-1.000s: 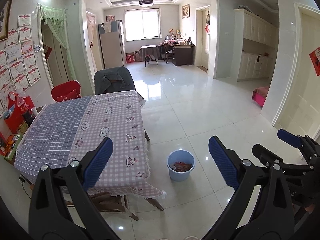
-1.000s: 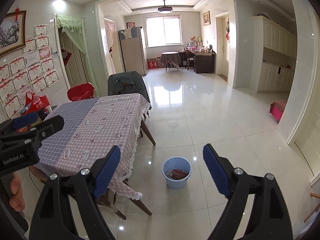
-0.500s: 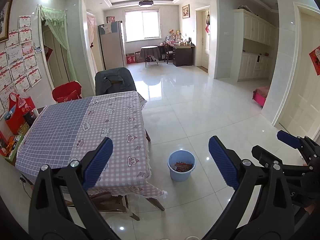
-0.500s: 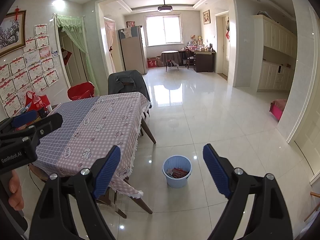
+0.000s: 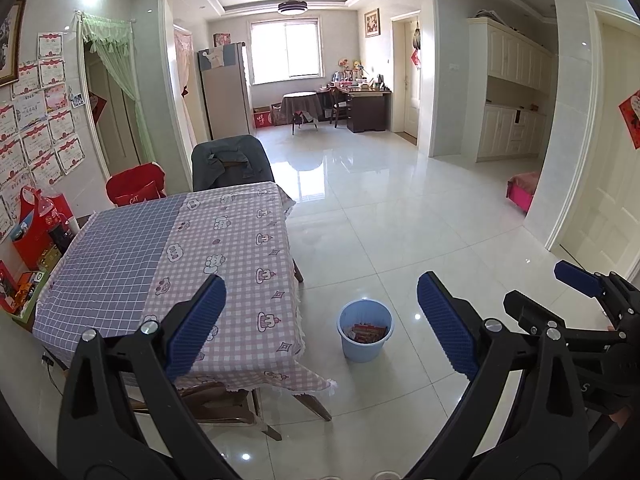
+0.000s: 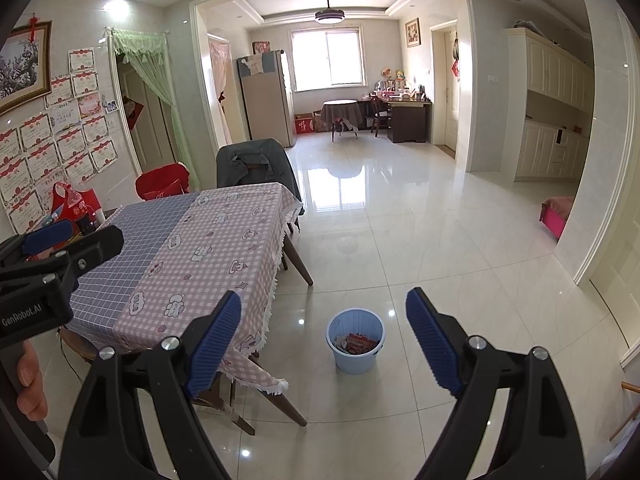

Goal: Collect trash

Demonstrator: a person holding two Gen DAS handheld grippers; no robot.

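Note:
A light blue bin [image 5: 362, 350] [image 6: 354, 362] stands on the white tiled floor just right of the table's near corner. Red wrappers [image 5: 366, 332] [image 6: 356, 342] lie inside it. My left gripper [image 5: 320, 280] is open with nothing between its blue pads, and the bin shows in the gap below it. My right gripper [image 6: 324, 294] is also open and empty, held back from and above the bin. Each gripper appears at the edge of the other's view: the right gripper [image 5: 580, 282] and the left gripper [image 6: 60, 240], with a hand [image 6: 28, 384] below it.
A table [image 5: 180, 260] [image 6: 200, 240] under a pink and blue checked cloth stands to the left. Behind it are a chair draped with a dark jacket [image 5: 228, 160] and a red chair [image 5: 134, 188]. Red bags [image 5: 36, 224] sit by the left wall. Glossy floor stretches ahead.

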